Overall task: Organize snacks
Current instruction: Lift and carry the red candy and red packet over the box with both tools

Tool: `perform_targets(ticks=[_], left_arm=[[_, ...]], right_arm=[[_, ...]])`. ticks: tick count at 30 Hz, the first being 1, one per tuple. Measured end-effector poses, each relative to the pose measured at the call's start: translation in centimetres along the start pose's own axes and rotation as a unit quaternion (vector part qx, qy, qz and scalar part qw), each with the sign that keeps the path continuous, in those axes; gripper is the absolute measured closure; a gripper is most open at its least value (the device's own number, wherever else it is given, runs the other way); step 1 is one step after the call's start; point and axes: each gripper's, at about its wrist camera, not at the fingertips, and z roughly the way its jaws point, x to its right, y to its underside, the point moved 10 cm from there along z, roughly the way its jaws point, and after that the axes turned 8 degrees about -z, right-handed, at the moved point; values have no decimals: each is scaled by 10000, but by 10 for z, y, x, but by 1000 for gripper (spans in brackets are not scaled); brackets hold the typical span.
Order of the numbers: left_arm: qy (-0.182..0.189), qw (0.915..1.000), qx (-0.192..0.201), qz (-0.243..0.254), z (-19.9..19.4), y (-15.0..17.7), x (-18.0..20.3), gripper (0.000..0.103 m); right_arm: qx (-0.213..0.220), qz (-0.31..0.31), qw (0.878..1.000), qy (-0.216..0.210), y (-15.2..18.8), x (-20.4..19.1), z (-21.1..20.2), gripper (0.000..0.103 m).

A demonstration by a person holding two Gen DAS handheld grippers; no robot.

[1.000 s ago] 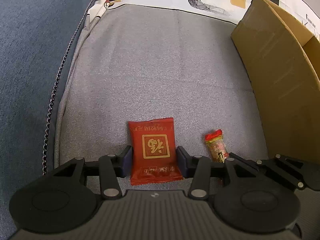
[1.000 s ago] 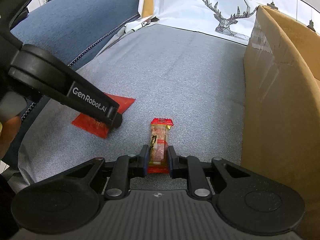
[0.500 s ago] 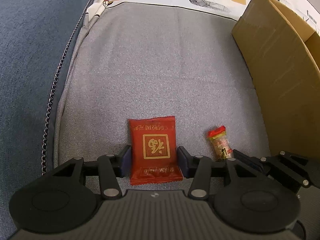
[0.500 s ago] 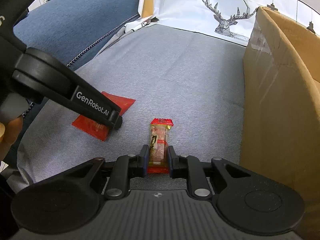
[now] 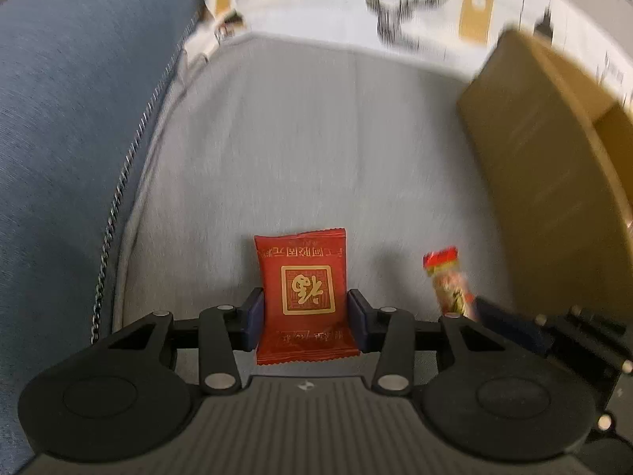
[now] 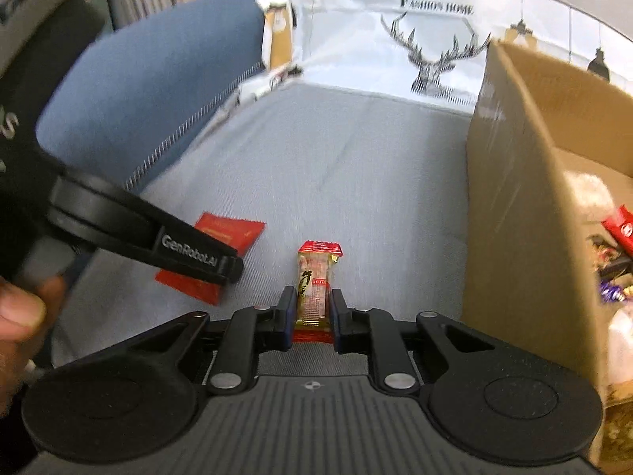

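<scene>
Left wrist: left hand-held gripper (image 5: 304, 322), jaws just closing, pinches red packet (image 5: 302, 289) above grey cushion (image 5: 300, 150). Right wrist: right hand-held gripper (image 6: 311, 320) clenched on small wrapped snack (image 6: 314, 283), beside cardboard box (image 6: 514, 206) with snacks inside.

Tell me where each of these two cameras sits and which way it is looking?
Left wrist view: mounted on the left gripper, looking forward and down along its fingers, which clamp a red packet on grey fabric.
Right wrist view: mounted on the right gripper, facing likewise, closed on a small wrapped snack; the person's left hand shows at the edge.
Shared: both snacks, the other gripper, the cardboard box on the right, the blue cushion.
</scene>
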Motion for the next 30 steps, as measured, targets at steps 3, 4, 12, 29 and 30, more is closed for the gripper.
perform_targets(ticks=[3,4,12,29,30], left_arm=[[200,9988,429,-112,-18,-9,4,55],[228,9982,538,-127,-23,-11,5,55],[526,9857,1575,-278,-70,-30,24,55],[1705,9504,2563,444,-112,-33,159,55],[1760,9502,2533,449,-110,-34,167,55]], right_arm=[[159,179,9997,-21,-13,3,-13,85],[206,243,9995,-60,-17,4,-18,85],[1035,255,9943,-32,-64,42,-96,85],[2137,1013,9639,1223,-27,176,-160,85],[2128,1052,9631,1268,-25,182,-159,85]])
